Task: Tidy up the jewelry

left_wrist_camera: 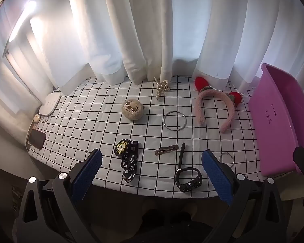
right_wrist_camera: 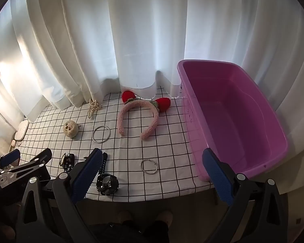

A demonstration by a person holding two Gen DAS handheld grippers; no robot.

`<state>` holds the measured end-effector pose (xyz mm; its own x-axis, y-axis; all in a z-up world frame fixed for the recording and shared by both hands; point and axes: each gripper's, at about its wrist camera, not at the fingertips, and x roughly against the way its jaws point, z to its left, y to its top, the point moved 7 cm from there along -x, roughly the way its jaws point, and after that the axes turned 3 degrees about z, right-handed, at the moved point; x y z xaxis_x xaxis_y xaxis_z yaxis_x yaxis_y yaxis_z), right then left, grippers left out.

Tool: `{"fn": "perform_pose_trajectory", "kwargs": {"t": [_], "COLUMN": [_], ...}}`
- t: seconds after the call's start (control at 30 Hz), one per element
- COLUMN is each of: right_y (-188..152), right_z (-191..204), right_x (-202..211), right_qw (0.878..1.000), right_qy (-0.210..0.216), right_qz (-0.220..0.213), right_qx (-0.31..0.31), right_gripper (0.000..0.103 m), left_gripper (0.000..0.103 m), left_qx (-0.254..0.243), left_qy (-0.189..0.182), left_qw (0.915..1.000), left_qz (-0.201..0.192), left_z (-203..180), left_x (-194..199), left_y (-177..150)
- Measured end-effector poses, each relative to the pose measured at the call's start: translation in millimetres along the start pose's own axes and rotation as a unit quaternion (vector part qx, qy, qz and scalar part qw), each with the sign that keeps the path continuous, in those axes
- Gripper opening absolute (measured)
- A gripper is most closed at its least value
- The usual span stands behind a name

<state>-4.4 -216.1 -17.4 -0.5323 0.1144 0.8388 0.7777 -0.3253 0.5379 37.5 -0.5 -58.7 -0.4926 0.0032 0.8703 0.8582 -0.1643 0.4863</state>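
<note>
Jewelry lies spread on a checked tablecloth. A pink headband with red ears, a silver bangle, a pearl hair claw, a plush face charm, a brown hair clip, a black patterned strap with a badge, a black watch and a small ring. A purple bin stands at the right. My left gripper is open and empty above the near edge. My right gripper is open and empty.
White curtains hang behind the table. A white device and a dark phone lie off the table's left end. The left gripper's body shows in the right wrist view at the lower left.
</note>
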Motion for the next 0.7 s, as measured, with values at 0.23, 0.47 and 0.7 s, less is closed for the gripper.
{"fn": "perform_pose_trajectory", "kwargs": {"t": [0.23, 0.47, 0.7], "right_y": [-6.9, 2.2, 0.7], "right_z": [1.2, 5.5, 8.9], "right_x": [5.1, 1.9, -2.2], "right_qw": [1.0, 1.0, 0.999], "right_qy": [-0.015, -0.022, -0.024], "right_qz": [-0.02, 0.001, 0.009], "right_qx": [0.01, 0.02, 0.026], "right_gripper": [0.094, 0.094, 0.094], "left_gripper": [0.097, 0.097, 0.097], "left_qx": [-0.006, -0.016, -0.023], "left_qy": [0.004, 0.008, 0.011], "left_qw": [1.0, 0.9998, 0.9996], "left_qz": [0.0, -0.004, -0.008], "left_z": [3.0, 1.3, -3.6], "left_x": [1.7, 4.2, 5.0], "left_y": [-1.2, 0.0, 0.4]}}
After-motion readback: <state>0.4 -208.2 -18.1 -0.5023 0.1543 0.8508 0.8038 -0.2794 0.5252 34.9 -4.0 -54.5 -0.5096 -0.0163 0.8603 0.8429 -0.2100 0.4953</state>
